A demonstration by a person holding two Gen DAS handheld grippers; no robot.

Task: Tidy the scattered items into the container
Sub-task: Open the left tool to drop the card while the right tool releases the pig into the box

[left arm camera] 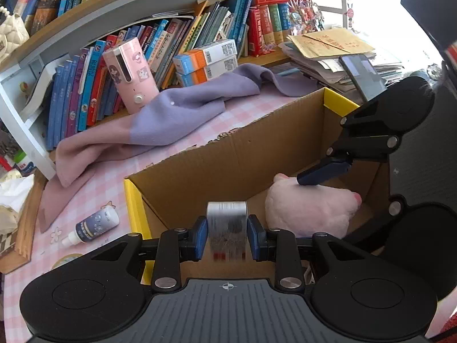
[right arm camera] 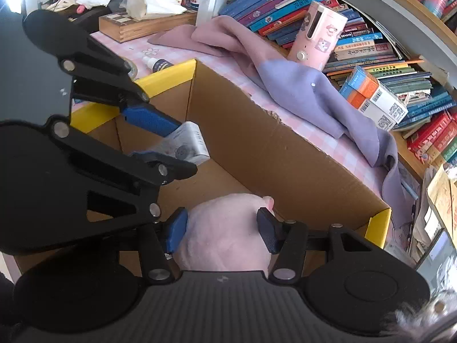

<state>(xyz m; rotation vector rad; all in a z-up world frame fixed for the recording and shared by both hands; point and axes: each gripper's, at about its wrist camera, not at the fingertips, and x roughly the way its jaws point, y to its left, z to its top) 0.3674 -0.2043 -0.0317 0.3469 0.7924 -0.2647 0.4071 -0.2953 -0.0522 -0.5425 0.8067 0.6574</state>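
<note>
An open cardboard box (left arm camera: 242,154) with yellow flap edges stands on the pink checked table; it also shows in the right wrist view (right arm camera: 271,148). My left gripper (left arm camera: 227,235) is shut on a small silver-white box (left arm camera: 227,223) and holds it over the box's near corner; the same silver-white box shows in the right wrist view (right arm camera: 188,145). My right gripper (right arm camera: 222,228) is closed around a pink plush toy (right arm camera: 225,228) inside the box; the toy shows in the left wrist view (left arm camera: 311,208). A small dark-labelled bottle (left arm camera: 91,227) lies on the table left of the box.
A purple-pink cloth (left arm camera: 171,117) is draped behind the box. A pink device (left arm camera: 131,74) and orange-blue cartons (left arm camera: 205,63) stand against shelved books. A paper pile with a phone (left arm camera: 362,75) sits at the right. A wooden chess box (right arm camera: 137,25) lies far left.
</note>
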